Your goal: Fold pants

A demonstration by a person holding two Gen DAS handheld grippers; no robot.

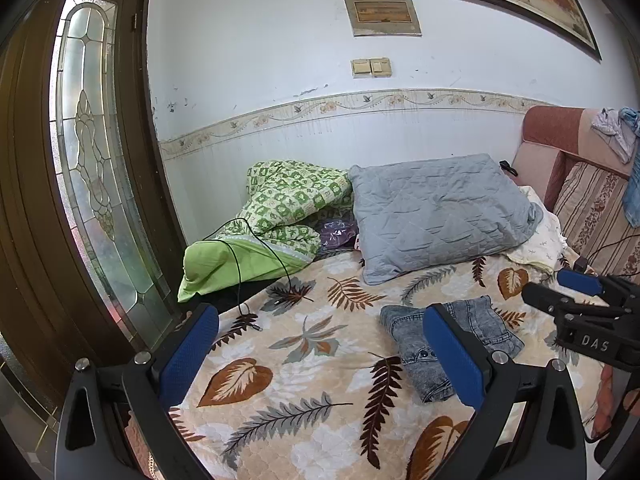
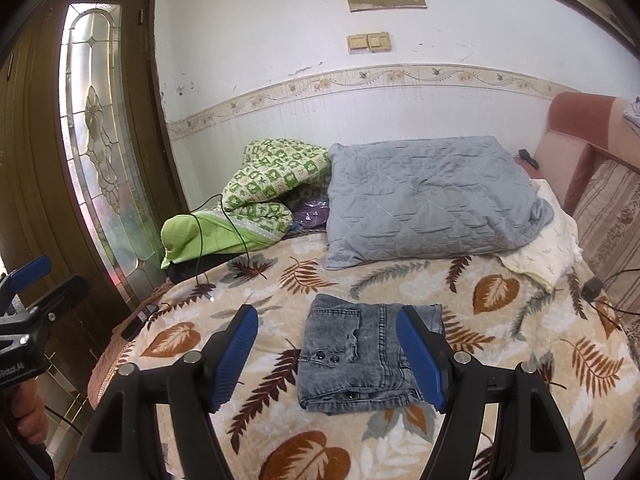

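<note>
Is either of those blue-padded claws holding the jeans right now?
No: the folded jeans lie free on the leaf-print blanket, and the right gripper stands open, gripping nothing.

Premises: a home bedroom. A bed [image 2: 520, 340] with leaf-print cover carries a grey pillow [image 2: 432, 216] and green quilt [image 2: 264, 188] at the far side. Leaded-glass door [image 2: 100, 140] stands left.

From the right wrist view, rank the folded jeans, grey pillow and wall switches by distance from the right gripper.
1. Folded jeans, on the bedspread just ahead of the right gripper, partly between its open fingers.
2. Grey pillow, farther back on the bed.
3. Wall switches, high on the wall behind.
</note>
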